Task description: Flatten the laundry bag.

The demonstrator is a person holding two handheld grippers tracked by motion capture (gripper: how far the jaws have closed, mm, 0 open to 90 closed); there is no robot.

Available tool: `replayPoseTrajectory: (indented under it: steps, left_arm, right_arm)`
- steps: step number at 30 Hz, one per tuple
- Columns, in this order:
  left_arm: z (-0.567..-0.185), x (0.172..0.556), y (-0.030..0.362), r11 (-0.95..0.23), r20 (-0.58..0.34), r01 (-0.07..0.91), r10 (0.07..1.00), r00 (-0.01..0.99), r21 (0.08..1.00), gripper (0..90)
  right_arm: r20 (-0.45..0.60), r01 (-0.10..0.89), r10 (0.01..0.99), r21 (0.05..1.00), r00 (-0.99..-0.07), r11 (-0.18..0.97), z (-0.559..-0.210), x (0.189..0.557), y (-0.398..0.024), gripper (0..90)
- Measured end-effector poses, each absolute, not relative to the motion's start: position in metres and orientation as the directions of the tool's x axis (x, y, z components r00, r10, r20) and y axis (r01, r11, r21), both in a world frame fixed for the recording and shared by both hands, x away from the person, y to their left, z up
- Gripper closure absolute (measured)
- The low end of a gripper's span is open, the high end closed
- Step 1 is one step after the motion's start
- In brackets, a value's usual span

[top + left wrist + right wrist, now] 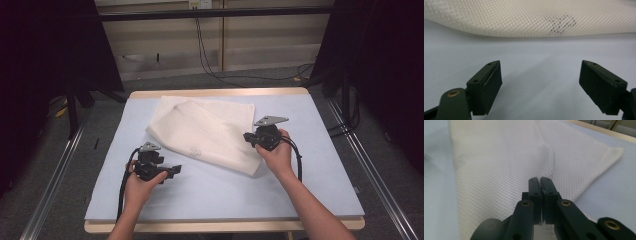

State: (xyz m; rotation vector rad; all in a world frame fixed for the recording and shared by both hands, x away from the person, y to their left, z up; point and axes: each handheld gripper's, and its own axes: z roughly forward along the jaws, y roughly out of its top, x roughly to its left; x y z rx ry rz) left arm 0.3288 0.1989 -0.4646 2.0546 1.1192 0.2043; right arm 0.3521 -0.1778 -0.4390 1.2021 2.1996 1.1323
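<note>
Cloth (205, 132) betw. both grippers

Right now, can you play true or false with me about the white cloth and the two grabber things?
1. The white mesh cloth lies on the pale blue table top. True.
2. The left gripper has its jaws squeezed shut. False: they stand wide apart over bare table, with nothing between them.
3. The right gripper has its jaws closed together. True, and it sits over the cloth; whether any mesh is pinched between them cannot be told.
4. The cloth is bright red. False: it is creamy white, with a small faint dark mark on it.
5. The left gripper is on top of the cloth. False: it is beside the cloth's near edge, apart from it.
</note>
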Motion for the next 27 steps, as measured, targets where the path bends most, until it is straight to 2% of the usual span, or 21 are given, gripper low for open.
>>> replayPoseTrajectory:
  steps: [5, 16, 27]
  left_arm:
    - [-0.463, 0.327, 0.197, -0.319, -0.207, 0.641, 0.767, 0.607, 0.698, 18.3]
    - [-0.460, 0.326, 0.194, -0.309, -0.222, 0.639, 0.760, 0.611, 0.704, 18.2]
    - [-0.458, 0.329, 0.182, -0.312, -0.234, 0.625, 0.736, 0.635, 0.715, 17.9]
  right_arm:
    - [0.085, 0.492, 0.785, 0.819, -0.613, 0.296, -0.437, 0.334, -0.172, 88.4]
    - [0.134, 0.480, 0.713, 0.821, -0.688, 0.309, -0.457, 0.301, -0.156, 88.6]
    - [0.117, 0.460, 0.666, 0.808, -0.737, 0.367, -0.468, 0.286, -0.146, 88.5]
